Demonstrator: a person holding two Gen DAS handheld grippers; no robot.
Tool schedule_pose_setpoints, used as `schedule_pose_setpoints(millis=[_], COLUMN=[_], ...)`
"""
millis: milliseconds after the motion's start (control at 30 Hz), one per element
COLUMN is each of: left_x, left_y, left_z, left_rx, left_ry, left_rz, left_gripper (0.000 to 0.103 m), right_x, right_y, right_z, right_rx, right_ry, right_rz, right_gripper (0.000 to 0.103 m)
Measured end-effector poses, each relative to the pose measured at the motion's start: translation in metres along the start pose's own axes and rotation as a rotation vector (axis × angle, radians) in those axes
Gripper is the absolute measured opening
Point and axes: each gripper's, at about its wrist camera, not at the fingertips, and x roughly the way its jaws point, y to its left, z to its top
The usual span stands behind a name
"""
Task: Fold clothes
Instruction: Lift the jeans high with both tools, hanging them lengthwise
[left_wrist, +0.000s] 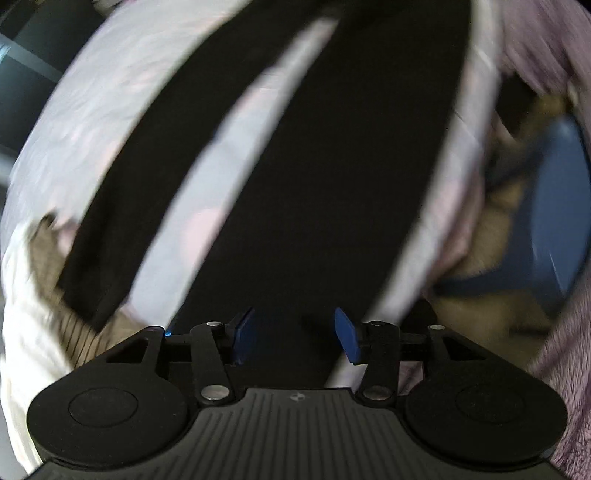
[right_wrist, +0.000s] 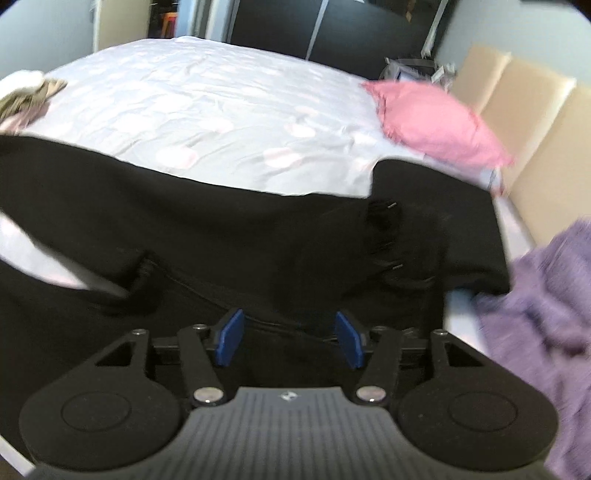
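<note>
Wrinkled pale bedsheet (right_wrist: 207, 96) with pink blotches, matte black trousers (right_wrist: 229, 236) spread flat on it, fuzzy purple garment (right_wrist: 546, 317) beside, left gripper (left_wrist: 295, 336) and right gripper (right_wrist: 290, 339) both wide apart, empty, over black cloth

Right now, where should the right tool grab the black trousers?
Take the waistband, the bunched ridge ahead and right of the open right tool. Come from the near side: the trousers lie flat elsewhere, leaving only that raised edge to pinch.
</note>
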Motion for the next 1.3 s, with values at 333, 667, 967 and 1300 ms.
schedule_pose_setpoints(millis=[333,667,967,1300], left_x=[0.059,0.095,0.091,0.017], left_y=[-0.065,-0.064,-0.069,-0.029], left_z=[0.000,0.005,0.002,-0.001], left_rx=[0.296,0.329,0.317,0.130], left_ry=[0.175,0.280,0.281,0.157], left_rz=[0.172,0.272,0.296,0.381], left_gripper=[0.046,0.041,0.017,0.004], right_x=[-0.027,-0.019,0.007,-0.038], right_y=[-0.039,-0.014,0.010,0.004], right_z=[-0.083,-0.163,-0.180,-0.134], right_rx=[-0.455,-0.934,-1.178,-1.101], right_ry=[0.116,0.161,0.160,0.089], right_rz=[-0.065,-0.056,-0.056,-0.156], right_gripper=[0.060,0.062,0.038,0.018])
